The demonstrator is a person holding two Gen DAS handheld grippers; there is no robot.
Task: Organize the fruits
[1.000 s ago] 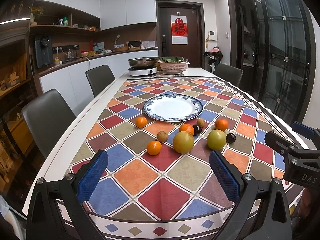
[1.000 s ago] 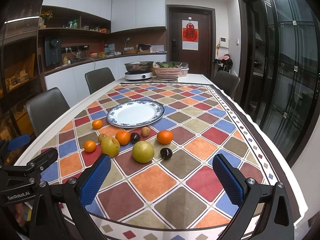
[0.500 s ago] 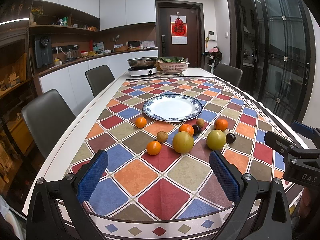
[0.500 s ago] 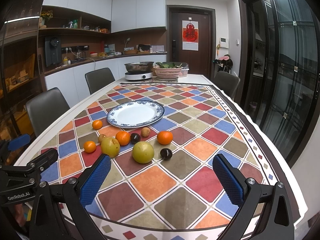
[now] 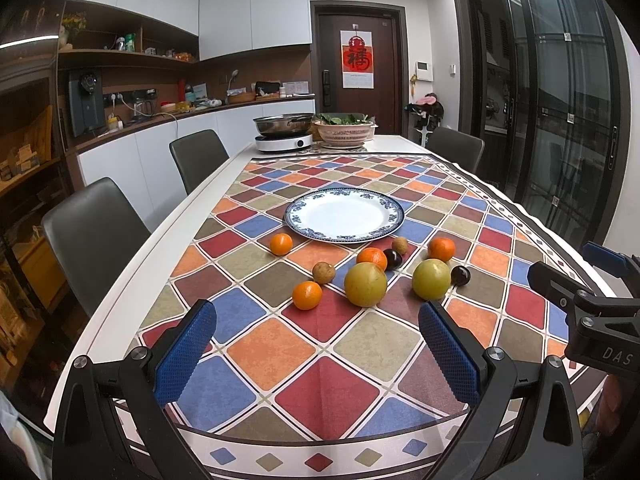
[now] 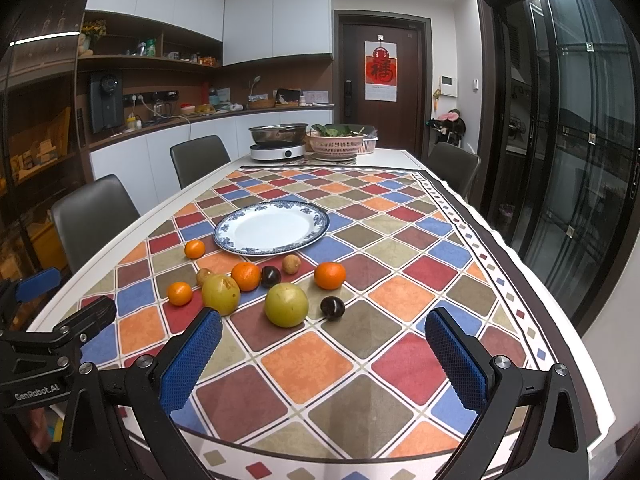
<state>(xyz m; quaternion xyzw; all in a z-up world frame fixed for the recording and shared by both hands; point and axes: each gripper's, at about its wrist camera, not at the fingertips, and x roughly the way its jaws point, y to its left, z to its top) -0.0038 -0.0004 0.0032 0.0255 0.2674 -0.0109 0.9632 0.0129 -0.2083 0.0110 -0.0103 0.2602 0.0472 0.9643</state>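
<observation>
Blue-padded, the left gripper (image 5: 318, 346) at the bottom of its frame is wide open and empty. The fruits (image 5: 366, 284) lie loose at mid-frame, just below the plate (image 5: 344, 220). The right gripper (image 6: 324, 354) is equally spread, holding nothing.

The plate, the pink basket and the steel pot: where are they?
plate (image 5: 344, 216): left wrist view, its bare white centre.
pink basket (image 5: 345, 133): left wrist view, its slotted side wall.
steel pot (image 6: 279, 133): right wrist view, its shiny side.

Left gripper (image 5: 318, 354) and right gripper (image 6: 324, 358) side by side, level, jaws wide apart (nothing held).
</observation>
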